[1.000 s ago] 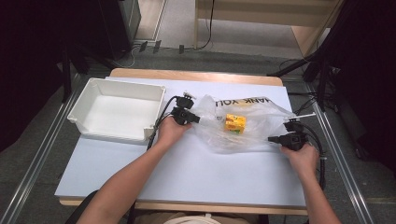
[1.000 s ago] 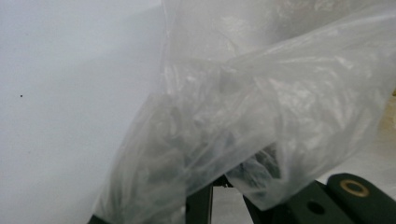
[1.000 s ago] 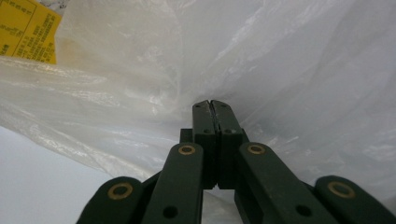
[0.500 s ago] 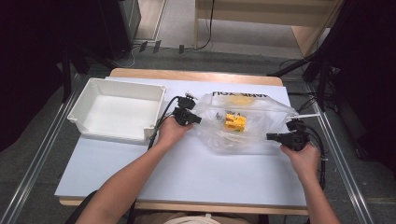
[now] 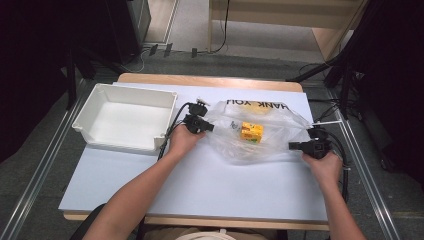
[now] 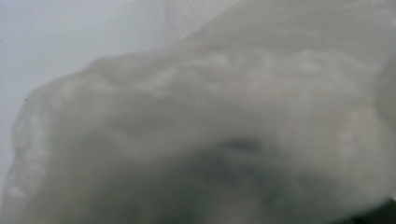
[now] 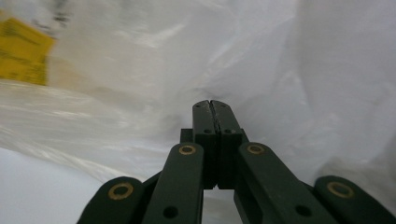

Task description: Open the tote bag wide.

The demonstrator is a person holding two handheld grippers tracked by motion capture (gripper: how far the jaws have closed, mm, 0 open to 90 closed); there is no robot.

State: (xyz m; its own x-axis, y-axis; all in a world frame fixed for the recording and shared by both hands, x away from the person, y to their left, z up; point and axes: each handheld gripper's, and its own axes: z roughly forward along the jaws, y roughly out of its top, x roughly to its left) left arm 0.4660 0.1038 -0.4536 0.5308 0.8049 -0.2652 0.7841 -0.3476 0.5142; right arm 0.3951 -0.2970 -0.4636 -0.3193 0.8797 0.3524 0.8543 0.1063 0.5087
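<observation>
A clear plastic bag [image 5: 272,125] with black print lies on the white table [image 5: 210,185], and a yellow box [image 5: 251,131] sits inside it. My left gripper [image 5: 210,127] is shut on the bag's left edge. In the left gripper view, blurred bag film [image 6: 210,116] lies right against the lens and hides the jaws. My right gripper [image 5: 292,146] pinches the bag's right edge. In the right gripper view its jaws [image 7: 215,105] are pressed together with bag film [image 7: 261,56] bunched at the tips, and the yellow box [image 7: 23,56] shows at the upper left.
A white plastic bin [image 5: 95,112] stands empty at the table's left, just beside the left hand. Black cables [image 5: 172,130] trail from the left gripper along the bin's wall. Dark equipment and floor cables surround the table.
The bag has been drawn out a little wider between the two grippers and its printed top has shifted. Both hands have barely moved.
</observation>
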